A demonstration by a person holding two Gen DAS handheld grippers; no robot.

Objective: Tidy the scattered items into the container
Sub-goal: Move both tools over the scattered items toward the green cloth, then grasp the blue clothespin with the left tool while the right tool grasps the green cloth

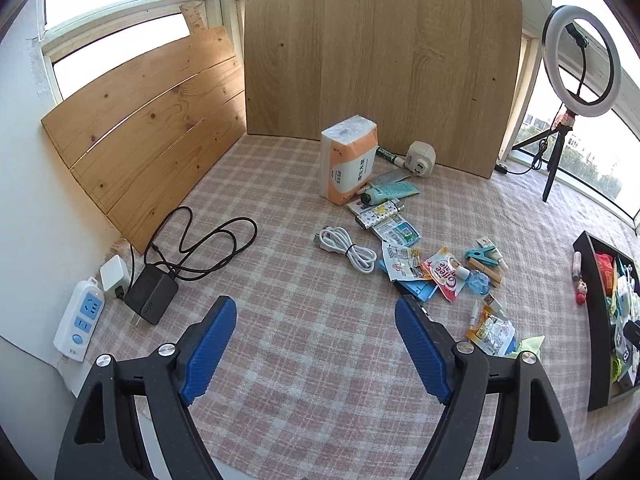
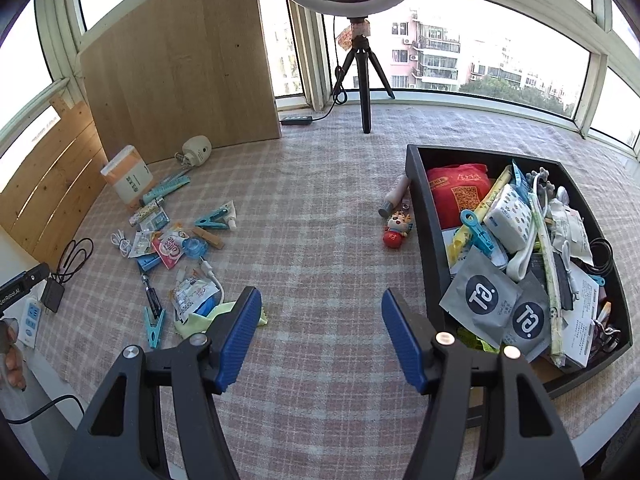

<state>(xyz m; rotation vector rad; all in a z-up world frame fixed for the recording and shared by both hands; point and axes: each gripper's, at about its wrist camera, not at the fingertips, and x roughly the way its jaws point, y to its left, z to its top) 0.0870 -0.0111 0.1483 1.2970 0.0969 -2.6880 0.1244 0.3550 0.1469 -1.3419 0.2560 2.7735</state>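
My left gripper (image 1: 316,308) hangs open and empty over the checked cloth. Scattered ahead of it lie a white USB cable (image 1: 348,246), an orange-and-white tissue pack (image 1: 348,160), a green tube (image 1: 390,192), a coffee sachet (image 1: 444,274) and a blue clip (image 1: 480,254). The black container (image 1: 598,320) sits at the far right. My right gripper (image 2: 320,296) is also open, with only bare cloth between its blue pads. To its right stands the container (image 2: 420,208), heaped with packets, a red bag and clips. A small doll (image 2: 396,228) and a little bottle (image 2: 394,196) lie just outside its left wall.
A ring light on a tripod (image 2: 362,80) stands at the back by the window. Wooden boards (image 1: 380,48) lean against the wall. A power strip (image 1: 80,316) and a black charger (image 1: 152,294) with its cable lie at the left. A hand (image 2: 12,356) shows at the left edge.
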